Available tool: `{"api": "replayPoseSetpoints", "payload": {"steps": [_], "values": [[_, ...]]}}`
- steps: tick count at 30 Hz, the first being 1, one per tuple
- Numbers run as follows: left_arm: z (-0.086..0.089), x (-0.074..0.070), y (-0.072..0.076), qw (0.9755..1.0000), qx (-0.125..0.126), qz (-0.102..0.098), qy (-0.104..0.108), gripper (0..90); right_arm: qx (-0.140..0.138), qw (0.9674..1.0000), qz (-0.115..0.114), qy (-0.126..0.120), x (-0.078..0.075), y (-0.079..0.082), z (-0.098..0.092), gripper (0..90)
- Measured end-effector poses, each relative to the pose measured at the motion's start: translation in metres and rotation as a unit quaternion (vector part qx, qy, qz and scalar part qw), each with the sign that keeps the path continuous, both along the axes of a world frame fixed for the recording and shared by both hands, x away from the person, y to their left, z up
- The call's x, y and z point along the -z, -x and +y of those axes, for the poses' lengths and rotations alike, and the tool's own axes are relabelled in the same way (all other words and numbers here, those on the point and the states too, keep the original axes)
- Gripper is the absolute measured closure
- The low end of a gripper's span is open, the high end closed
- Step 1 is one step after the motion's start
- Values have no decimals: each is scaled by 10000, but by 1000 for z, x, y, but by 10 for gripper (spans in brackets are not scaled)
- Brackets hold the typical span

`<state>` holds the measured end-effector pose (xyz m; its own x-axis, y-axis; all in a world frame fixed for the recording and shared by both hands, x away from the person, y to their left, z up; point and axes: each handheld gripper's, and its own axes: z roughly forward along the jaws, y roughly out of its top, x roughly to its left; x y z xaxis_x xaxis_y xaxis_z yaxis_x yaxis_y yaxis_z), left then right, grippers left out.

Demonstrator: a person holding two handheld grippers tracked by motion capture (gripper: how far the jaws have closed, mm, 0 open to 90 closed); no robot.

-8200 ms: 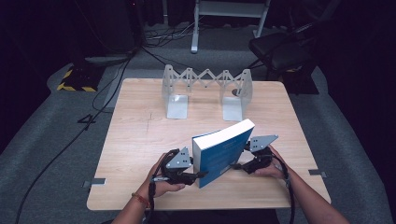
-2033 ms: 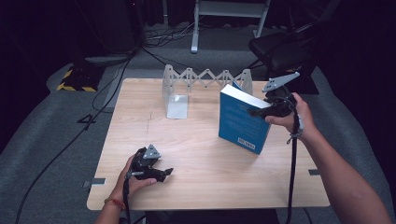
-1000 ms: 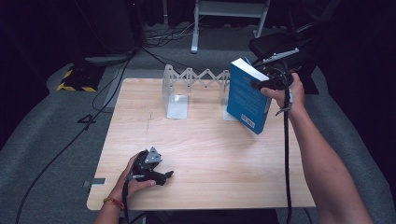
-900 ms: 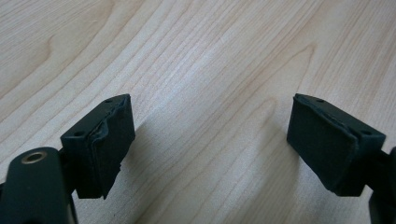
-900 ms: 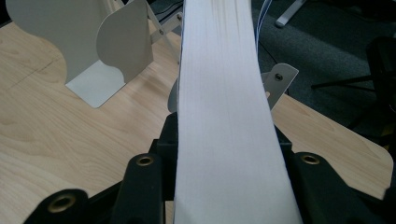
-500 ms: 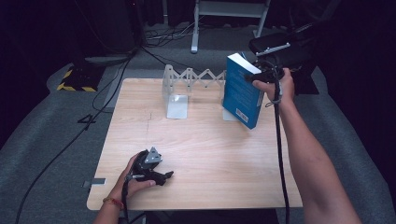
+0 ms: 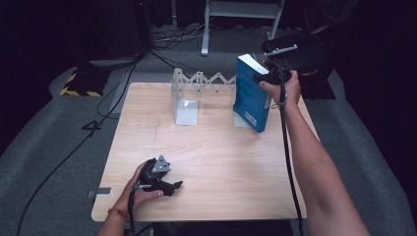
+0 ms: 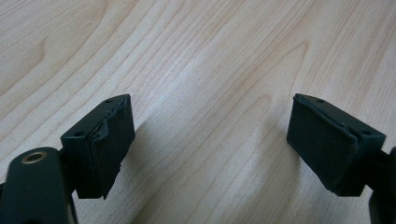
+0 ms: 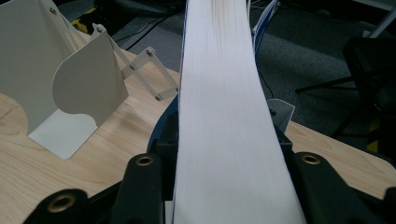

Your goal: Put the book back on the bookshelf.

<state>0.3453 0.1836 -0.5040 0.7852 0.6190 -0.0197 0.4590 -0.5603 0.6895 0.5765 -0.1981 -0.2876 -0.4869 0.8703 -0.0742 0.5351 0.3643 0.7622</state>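
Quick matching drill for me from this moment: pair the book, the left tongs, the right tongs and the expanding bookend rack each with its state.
Things:
1. book
2. left tongs
3. right tongs
4. bookend rack

States:
A. open above bare table wood
B. blue-covered, tilted, at the rack's right end
C. clamped on the page block
D. white metal, standing at the table's far edge

Pairs: 1-B, 2-A, 3-C, 4-D

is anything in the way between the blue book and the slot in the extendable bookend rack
Nothing visible blocks it. The right gripper holds the blue book tilted at the right end of the bookend rack, and the space between the plates looks free.
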Motion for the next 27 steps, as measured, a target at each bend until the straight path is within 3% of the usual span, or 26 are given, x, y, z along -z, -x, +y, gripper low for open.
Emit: {"api": "replayPoseSetpoints", "payload": {"steps": [8, 13, 27], "values": [[0, 0, 0, 10000, -12, -1, -1, 156, -44, 9998, -183, -81, 7, 0, 3, 614], [0, 0, 0, 10000, -19, -8, 5, 155, -123, 9995, -167, -229, 12, 6, -9, 611], [-1, 0, 1, 10000, -44, -2, 6, 154, -275, 9992, -84, -281, 22, 22, -25, 604]]}}
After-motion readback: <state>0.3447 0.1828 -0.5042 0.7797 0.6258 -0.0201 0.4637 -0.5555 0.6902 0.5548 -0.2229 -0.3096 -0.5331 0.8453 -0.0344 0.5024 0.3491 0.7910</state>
